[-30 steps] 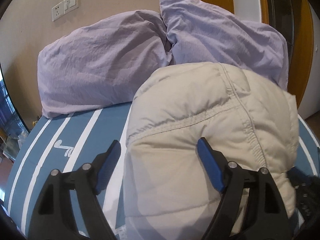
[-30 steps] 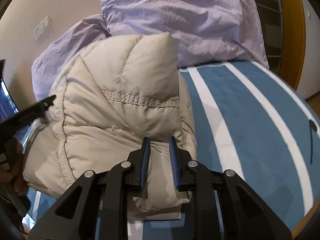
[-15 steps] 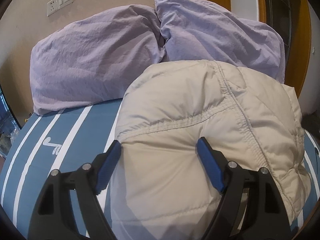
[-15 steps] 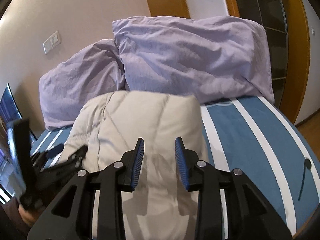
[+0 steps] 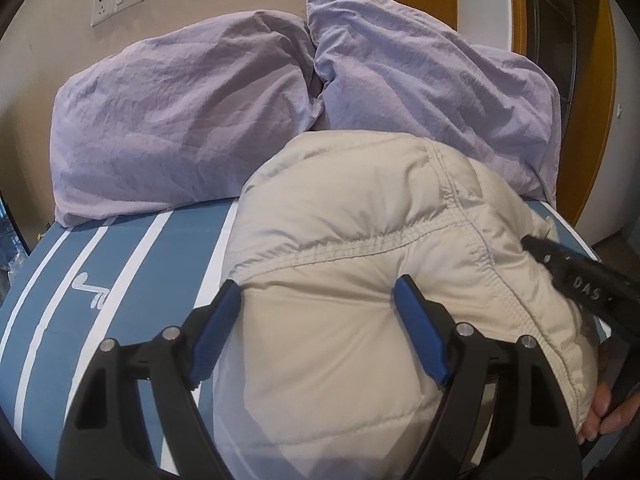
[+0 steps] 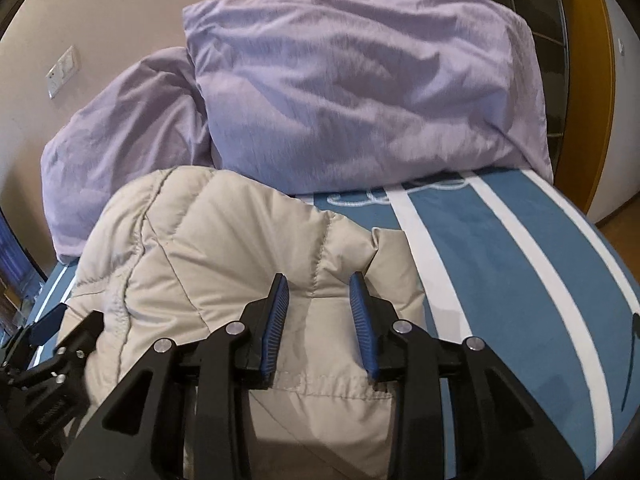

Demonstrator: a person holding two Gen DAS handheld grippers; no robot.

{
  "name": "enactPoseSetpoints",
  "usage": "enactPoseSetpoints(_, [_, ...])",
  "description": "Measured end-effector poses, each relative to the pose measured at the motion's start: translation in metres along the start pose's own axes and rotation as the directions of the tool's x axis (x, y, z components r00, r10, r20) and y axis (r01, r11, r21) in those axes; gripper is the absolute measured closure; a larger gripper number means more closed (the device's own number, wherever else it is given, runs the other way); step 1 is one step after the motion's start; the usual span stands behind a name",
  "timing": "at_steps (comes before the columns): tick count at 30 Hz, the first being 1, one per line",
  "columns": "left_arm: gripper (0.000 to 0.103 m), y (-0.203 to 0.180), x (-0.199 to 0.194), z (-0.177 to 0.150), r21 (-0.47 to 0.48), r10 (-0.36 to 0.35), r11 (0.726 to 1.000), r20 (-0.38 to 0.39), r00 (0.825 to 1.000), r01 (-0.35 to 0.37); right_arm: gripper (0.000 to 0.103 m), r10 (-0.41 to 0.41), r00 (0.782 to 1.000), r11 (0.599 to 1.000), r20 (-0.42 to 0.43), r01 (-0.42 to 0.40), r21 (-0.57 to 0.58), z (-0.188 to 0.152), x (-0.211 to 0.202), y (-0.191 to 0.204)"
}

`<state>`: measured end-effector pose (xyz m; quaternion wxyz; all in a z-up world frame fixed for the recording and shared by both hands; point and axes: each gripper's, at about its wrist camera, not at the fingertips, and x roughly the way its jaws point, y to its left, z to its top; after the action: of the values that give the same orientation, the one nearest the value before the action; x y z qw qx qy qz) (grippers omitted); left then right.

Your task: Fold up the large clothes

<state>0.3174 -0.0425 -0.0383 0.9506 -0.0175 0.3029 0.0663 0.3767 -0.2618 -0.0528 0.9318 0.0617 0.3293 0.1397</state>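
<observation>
Folded beige puffer jacket (image 5: 360, 280) rests on striped bed (image 6: 500, 248); both hand-held grippers, left (image 5: 320, 312) and right (image 6: 320, 312), hover with jaws apart, empty.

Puffer jacket (image 5: 360, 280): beige, quilted with stitched seams, folded into a thick rounded bundle; lay on the blue-and-white striped bed, near the lilac pillows at the far side.

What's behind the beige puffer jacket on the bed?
Two purple pillows lean against the wall behind the jacket. The jacket covers the lower edge of the right one, and the striped bedcover under it is hidden.
</observation>
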Motion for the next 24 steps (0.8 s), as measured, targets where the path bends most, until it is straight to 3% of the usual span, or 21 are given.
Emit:
enactPoseSetpoints(11, [0.022, 0.000, -0.007, 0.016, 0.002, -0.038, 0.999, -0.029, 0.999, 0.038, 0.070, -0.004, 1.000, 1.000, -0.016, 0.004, 0.015, -0.012, 0.016, -0.007])
enactPoseSetpoints(19, [0.018, 0.004, -0.005, 0.055, -0.016, 0.033, 0.999, 0.000, 0.999, -0.033, 0.070, 0.000, 1.000, 1.000, -0.019, 0.000, 0.018, -0.012, 0.018, -0.007])
enactPoseSetpoints(24, [0.015, -0.001, 0.031, 0.049, 0.025, 0.095, 0.995, -0.069, 0.993, -0.093, 0.070, 0.000, 1.000, 1.000, -0.016, 0.000, 0.017, -0.012, 0.017, -0.007])
